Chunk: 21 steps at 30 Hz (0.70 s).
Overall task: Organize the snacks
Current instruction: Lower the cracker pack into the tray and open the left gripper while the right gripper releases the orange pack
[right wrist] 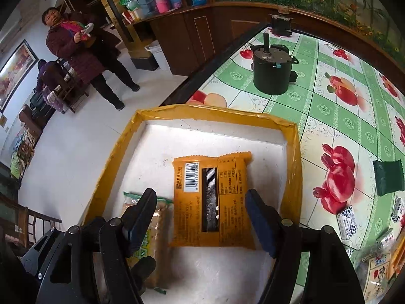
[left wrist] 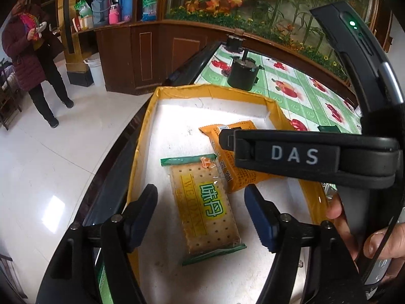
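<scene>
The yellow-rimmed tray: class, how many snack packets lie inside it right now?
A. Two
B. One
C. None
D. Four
A: the yellow-rimmed tray holds just two packets, an orange packet lying barcode side up and a green-edged cracker packet beside it; the other snacks are still out on the tablecloth.

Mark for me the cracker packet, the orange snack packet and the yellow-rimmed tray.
cracker packet (left wrist: 206, 207), left wrist view, on the green lettering at its middle.
orange snack packet (right wrist: 212, 200), right wrist view, on its back face beside the seam.
yellow-rimmed tray (right wrist: 202, 112), right wrist view, on the far rim.
</scene>
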Motion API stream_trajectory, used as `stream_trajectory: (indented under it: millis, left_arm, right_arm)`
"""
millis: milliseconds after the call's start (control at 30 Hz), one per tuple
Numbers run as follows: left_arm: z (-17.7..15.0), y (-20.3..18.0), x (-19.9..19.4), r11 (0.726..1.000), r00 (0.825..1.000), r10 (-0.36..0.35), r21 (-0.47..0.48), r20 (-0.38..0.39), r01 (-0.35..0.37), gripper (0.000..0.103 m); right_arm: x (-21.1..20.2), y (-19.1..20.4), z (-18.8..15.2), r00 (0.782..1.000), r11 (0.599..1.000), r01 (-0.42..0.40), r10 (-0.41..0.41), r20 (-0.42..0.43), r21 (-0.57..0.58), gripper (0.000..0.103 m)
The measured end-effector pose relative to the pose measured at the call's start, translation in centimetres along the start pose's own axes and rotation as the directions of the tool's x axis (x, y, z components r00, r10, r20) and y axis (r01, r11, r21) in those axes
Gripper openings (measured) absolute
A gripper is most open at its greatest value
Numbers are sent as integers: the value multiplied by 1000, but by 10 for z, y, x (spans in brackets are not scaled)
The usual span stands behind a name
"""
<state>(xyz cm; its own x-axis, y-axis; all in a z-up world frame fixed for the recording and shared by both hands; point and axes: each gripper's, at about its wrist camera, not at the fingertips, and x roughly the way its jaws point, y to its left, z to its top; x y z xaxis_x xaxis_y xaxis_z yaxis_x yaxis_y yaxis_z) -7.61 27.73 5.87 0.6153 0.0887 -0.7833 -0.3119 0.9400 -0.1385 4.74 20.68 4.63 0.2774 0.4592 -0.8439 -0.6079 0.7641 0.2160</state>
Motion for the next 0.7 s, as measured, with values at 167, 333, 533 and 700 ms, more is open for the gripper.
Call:
stream_trajectory:
  millis: [167, 333, 533, 700]
  left_arm:
    - [-3, -1, -12, 1000, 1000, -4, -7, 17, 4, 74]
    - [-6, -7, -25, 1000, 999, -5, -4, 38, 5, 74]
    - [-11, -21, -44, 1000, 998, -18, 24, 66, 17, 74]
    - [-15, -42, -58, 997, 995, -44, 71, 92, 37, 75]
  right_arm:
    - [-19, 5, -5, 999, 1000, -13, 13, 36, -13, 77]
    - [-44, 4, -15, 996, 999, -41, 42, 73, -9, 77]
    - [-80, -13, -34, 991, 998, -64, 61, 121, 22, 77]
    - [-120, -49, -67, 983, 996, -65, 52, 176, 69, 82]
